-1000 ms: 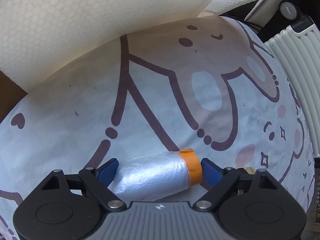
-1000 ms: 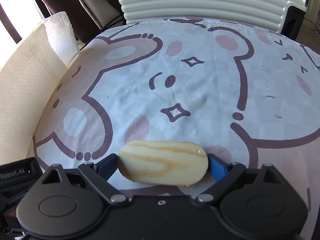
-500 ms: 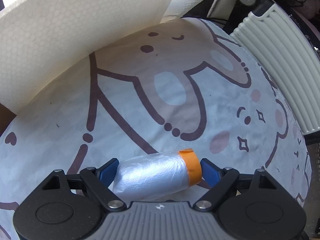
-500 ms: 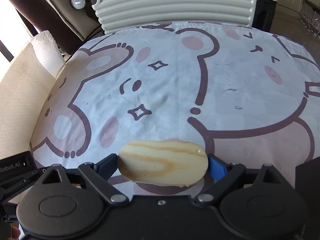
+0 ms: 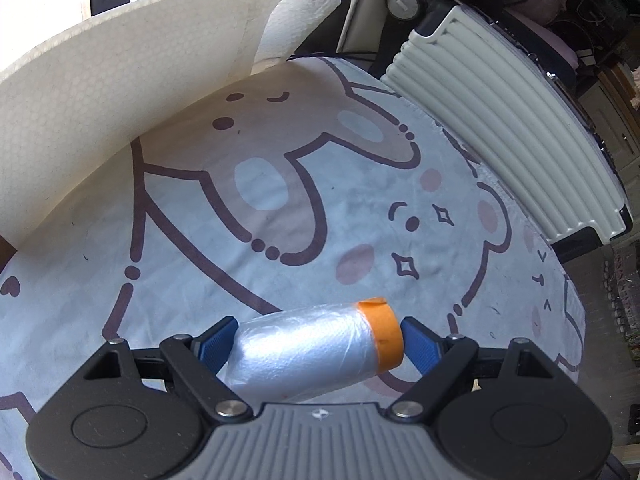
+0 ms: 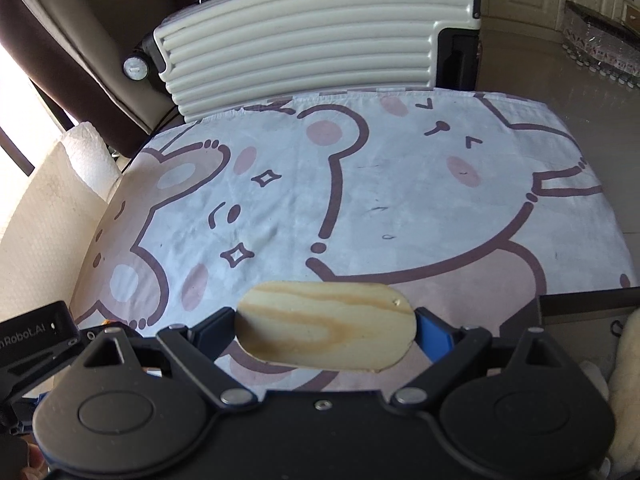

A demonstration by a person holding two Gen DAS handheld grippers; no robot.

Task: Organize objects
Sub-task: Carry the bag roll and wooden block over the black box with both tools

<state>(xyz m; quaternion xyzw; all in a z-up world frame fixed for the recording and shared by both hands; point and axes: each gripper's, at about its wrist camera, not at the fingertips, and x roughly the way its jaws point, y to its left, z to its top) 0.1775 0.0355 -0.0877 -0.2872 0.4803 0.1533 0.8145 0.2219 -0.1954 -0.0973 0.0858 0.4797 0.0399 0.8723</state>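
The left gripper was clamped end to end on a plastic-film roll with an orange tape band at its right end, held above the cartoon-bear cloth. The right gripper pinched an oval pine plaque by its two ends, also above the cloth. At its near left a black casing read "Robot.AI". Far off stood a ribbed cream suitcase; a white foam sheet rose on the left.

The gripper body hides the plastic roll's underside.
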